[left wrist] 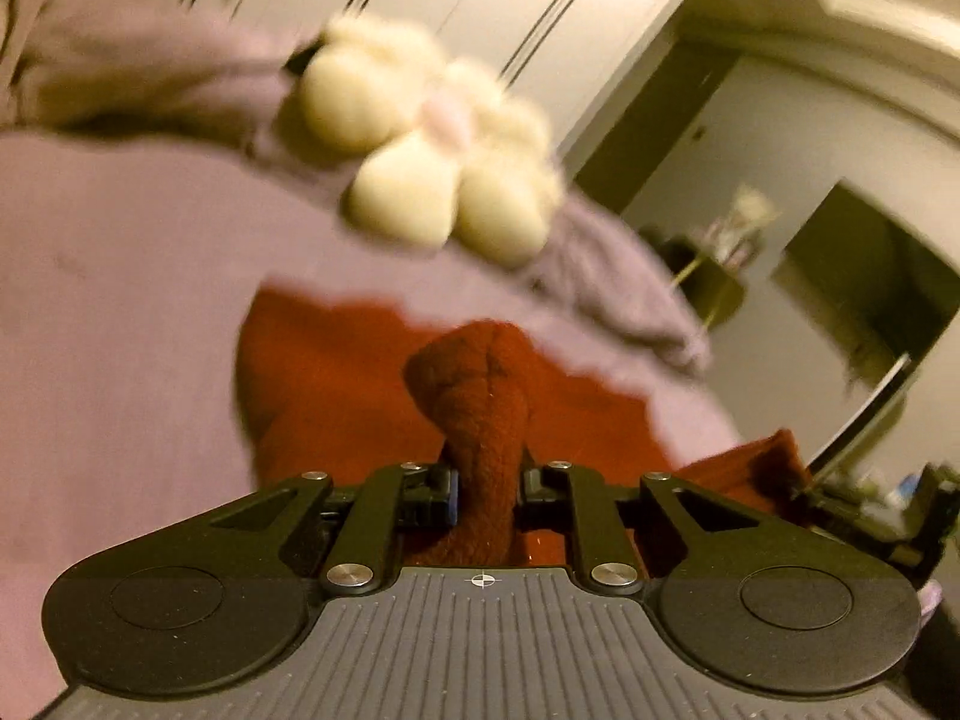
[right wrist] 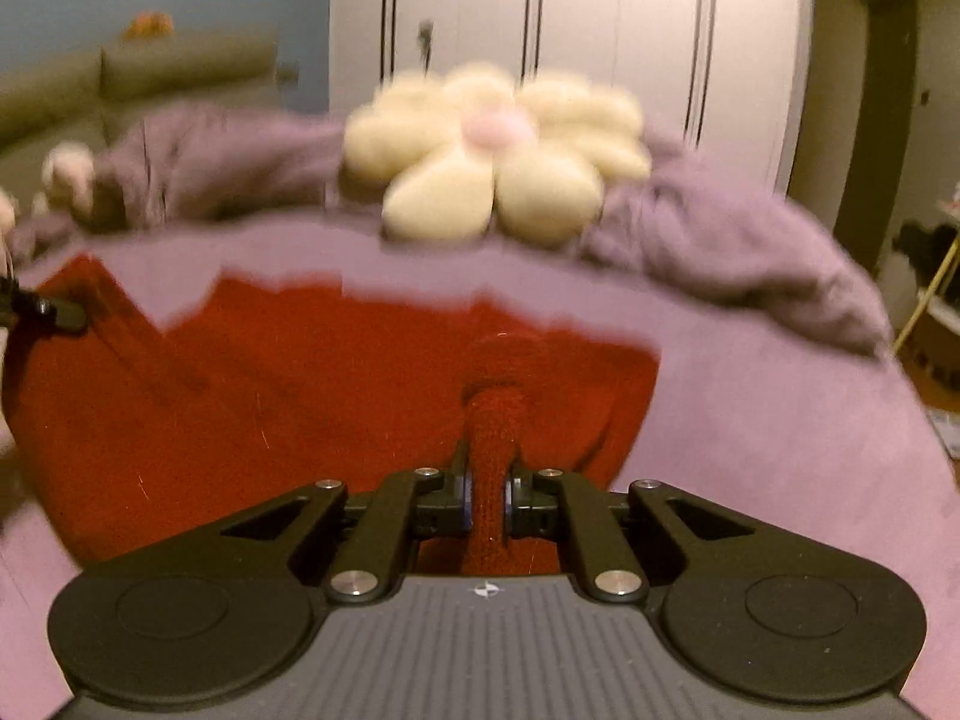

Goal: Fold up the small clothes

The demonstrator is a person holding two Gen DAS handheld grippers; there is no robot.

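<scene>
A red knitted garment [right wrist: 240,408] lies spread on a mauve bed sheet [right wrist: 780,420]. My right gripper [right wrist: 489,495] is shut on a bunched fold of the red garment, which rises between its jaws. My left gripper [left wrist: 487,489] is shut on another bunched part of the red garment [left wrist: 336,384], a thick roll standing up between its jaws. The tip of the left gripper also shows at the far left edge of the right wrist view [right wrist: 48,312], at the garment's left corner. Both views are blurred by motion.
A cream flower-shaped cushion [right wrist: 498,150] sits on a crumpled mauve blanket [right wrist: 750,240] behind the garment; it also shows in the left wrist view [left wrist: 432,150]. White wardrobe doors [right wrist: 570,18] stand beyond the bed. A sofa [right wrist: 120,90] is at back left.
</scene>
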